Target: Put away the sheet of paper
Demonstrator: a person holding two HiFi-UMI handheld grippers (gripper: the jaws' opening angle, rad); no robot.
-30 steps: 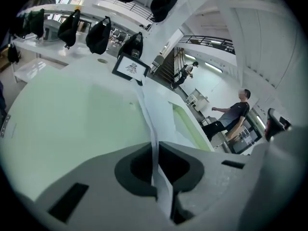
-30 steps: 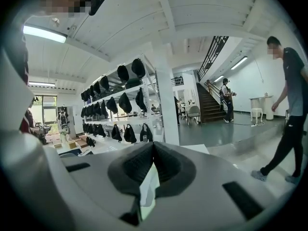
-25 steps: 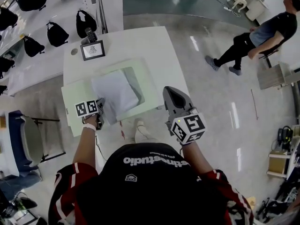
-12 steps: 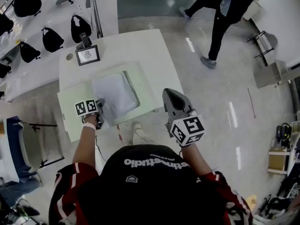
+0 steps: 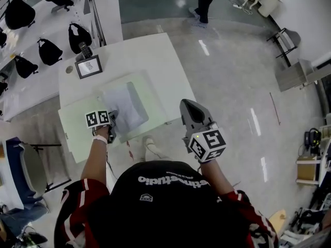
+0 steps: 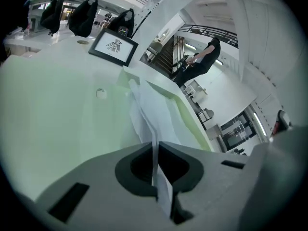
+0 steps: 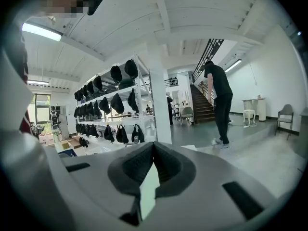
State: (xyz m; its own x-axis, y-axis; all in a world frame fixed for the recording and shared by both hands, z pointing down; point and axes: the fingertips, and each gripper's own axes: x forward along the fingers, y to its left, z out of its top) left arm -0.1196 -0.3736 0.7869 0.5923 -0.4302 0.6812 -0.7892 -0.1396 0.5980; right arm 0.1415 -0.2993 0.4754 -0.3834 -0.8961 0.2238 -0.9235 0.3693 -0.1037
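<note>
Left gripper point(image 5: 113, 119) is clamped on the near edge of the sheet of paper point(image 5: 124, 105), left of centre in the head view. It has pushed further up over the pale green folder point(image 5: 77, 138) than a second ago. The sheet now looks more rumpled and is perhaps sliding into the folder's pocket, though the view is too small to confirm. Stowing seems under way, not finished. Right gripper point(image 5: 189, 107), jaws together and empty, hangs right of centre, beside the table point(image 5: 150, 50).

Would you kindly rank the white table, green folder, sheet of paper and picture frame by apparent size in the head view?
Largest to smallest:
1. white table
2. green folder
3. sheet of paper
4. picture frame
</note>
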